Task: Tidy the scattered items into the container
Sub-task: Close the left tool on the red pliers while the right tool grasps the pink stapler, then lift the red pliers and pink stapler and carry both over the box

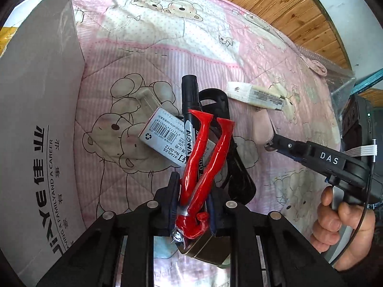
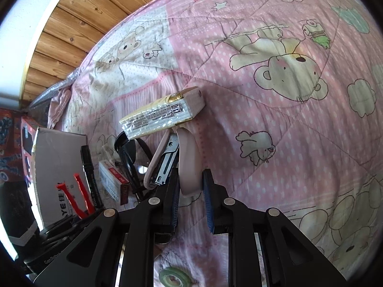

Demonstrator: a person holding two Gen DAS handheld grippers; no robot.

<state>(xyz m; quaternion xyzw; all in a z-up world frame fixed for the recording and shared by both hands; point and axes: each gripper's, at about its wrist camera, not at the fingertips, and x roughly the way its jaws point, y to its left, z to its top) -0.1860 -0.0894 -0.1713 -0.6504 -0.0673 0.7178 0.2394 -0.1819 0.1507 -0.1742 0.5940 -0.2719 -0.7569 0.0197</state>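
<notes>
My left gripper point(image 1: 195, 205) is shut on red-handled pliers point(image 1: 203, 153), whose handles point away from me above the pile. Under them lie a black marker point(image 1: 190, 95), a grey staples box point(image 1: 162, 134) and a black looped item point(image 1: 222, 102) on the pink bear quilt point(image 1: 167, 47). The grey cardboard box point(image 1: 38, 110) stands at the left. My right gripper point(image 2: 191, 198) is shut on a pink stapler point(image 2: 189, 162), low over the quilt. A white and yellow wrapped pack point(image 2: 165, 114) lies just beyond the stapler. A person's hand point(image 1: 344, 222) holds the right gripper point(image 1: 270, 141).
A wooden headboard point(image 1: 275, 2) runs along the far side of the bed. A green tape roll point(image 2: 174, 276) lies on the quilt under my right gripper. Bubble wrap point(image 2: 47, 95) and red printed packaging point(image 2: 14, 148) sit beyond the bed's edge.
</notes>
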